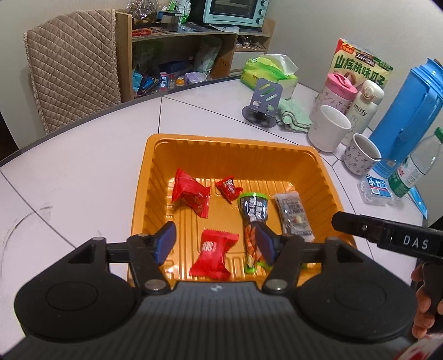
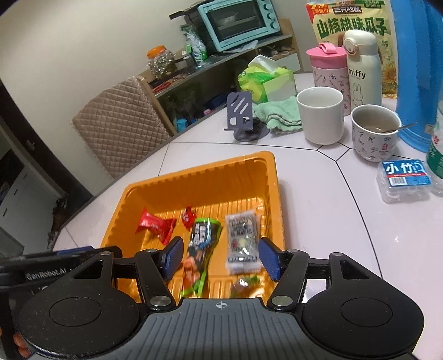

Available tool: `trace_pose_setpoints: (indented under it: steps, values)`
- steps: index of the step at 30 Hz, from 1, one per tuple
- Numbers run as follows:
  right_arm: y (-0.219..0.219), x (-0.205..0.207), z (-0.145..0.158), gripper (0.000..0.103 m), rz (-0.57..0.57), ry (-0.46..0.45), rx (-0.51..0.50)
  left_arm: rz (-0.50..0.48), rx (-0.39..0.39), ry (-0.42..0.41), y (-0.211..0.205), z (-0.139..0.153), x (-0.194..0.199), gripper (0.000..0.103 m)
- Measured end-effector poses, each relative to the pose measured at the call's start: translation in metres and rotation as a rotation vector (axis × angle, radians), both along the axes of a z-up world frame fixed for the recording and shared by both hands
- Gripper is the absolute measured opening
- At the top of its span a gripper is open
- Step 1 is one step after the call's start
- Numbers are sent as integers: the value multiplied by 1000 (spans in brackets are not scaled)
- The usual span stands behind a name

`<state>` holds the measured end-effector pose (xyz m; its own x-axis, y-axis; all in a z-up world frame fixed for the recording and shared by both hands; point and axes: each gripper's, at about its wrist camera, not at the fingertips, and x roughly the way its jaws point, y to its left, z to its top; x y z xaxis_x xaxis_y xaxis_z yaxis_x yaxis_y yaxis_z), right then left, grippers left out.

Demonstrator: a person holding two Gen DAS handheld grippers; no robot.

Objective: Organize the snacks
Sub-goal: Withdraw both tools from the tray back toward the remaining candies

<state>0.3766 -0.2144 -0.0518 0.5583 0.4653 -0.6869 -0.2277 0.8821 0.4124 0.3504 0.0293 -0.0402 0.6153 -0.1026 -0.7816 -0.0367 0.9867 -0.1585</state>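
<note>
An orange plastic tray point(image 1: 232, 144) on the white table holds several snacks: a big red packet point(image 1: 191, 195), a small red candy point(image 1: 228, 189), a red wafer packet point(image 1: 213, 253), a green-topped long packet point(image 1: 253, 218) and a clear grey packet point(image 1: 295, 214). My left gripper point(image 1: 214, 242) is open and empty above the tray's near side. My right gripper point(image 2: 221, 259) is open and empty over the tray point(image 2: 193, 180), above the long packet point(image 2: 199, 254) and the grey packet point(image 2: 242, 241). A small blurred snack point(image 2: 245, 286) shows below it.
At the back right stand a white mug point(image 1: 329, 128), a patterned cup with a spoon point(image 2: 373, 133), a pink tumbler point(image 2: 328, 72), a miffy flask point(image 2: 361, 66), a blue jug point(image 1: 407, 116), a water bottle point(image 1: 418, 163), a seed bag point(image 2: 351, 25), tissues point(image 2: 265, 80), a phone stand point(image 2: 241, 112), a small box point(image 2: 404, 180).
</note>
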Motion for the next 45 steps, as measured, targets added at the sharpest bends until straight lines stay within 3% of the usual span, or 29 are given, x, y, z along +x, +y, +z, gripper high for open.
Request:
trace_pose_setpoints:
  steps: [10, 23, 45]
  values:
    - [-8, -45, 16, 72, 29, -23, -22, 3, 0, -4, -4, 18, -47, 67]
    - [-13, -101, 35, 75, 82, -46, -28, 15, -5, -13, -14, 34, -113, 68]
    - [-7, -167, 21, 75, 191, 7, -41, 59, -30, 46, -20, 18, -190, 68]
